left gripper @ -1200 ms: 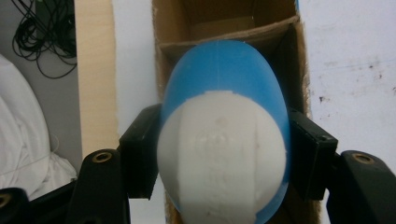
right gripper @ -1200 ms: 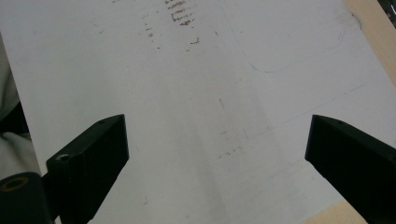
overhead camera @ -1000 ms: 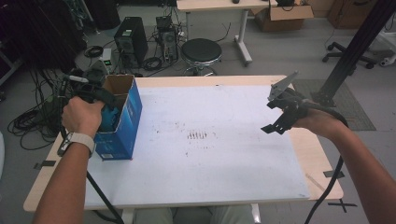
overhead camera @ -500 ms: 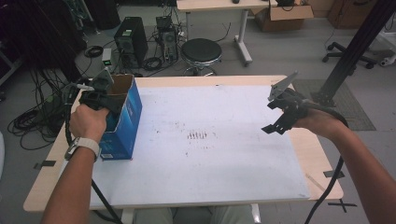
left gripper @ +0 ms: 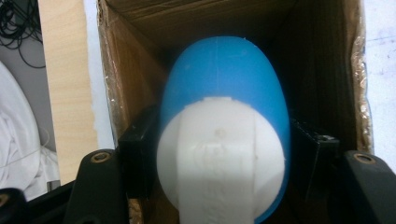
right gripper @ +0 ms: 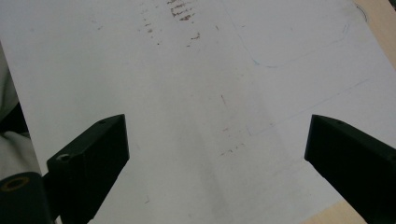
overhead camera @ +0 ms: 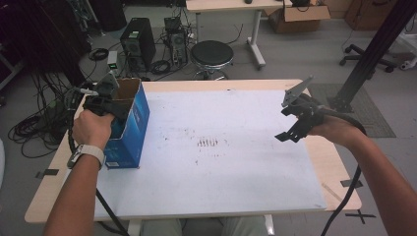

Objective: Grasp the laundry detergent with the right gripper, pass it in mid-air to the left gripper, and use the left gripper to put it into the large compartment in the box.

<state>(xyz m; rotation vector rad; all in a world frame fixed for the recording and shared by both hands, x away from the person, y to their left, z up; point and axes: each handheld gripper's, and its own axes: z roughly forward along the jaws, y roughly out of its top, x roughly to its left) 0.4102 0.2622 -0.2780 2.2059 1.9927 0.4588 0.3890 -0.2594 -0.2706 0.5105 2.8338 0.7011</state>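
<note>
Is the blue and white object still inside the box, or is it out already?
Inside. In the left gripper view the blue and white object sits between the left gripper's jaws, with the box's cardboard walls around it.

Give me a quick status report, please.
Left gripper shut on blue-and-white egg-shaped object, inside cardboard box. Right gripper open, empty, above white sheet. Nothing in the way.

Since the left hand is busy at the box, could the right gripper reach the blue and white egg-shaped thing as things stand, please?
Probably not. The egg-shaped thing sits inside the box, clamped by the left gripper, whose hand covers the opening. The right gripper hangs open across the table.
</note>
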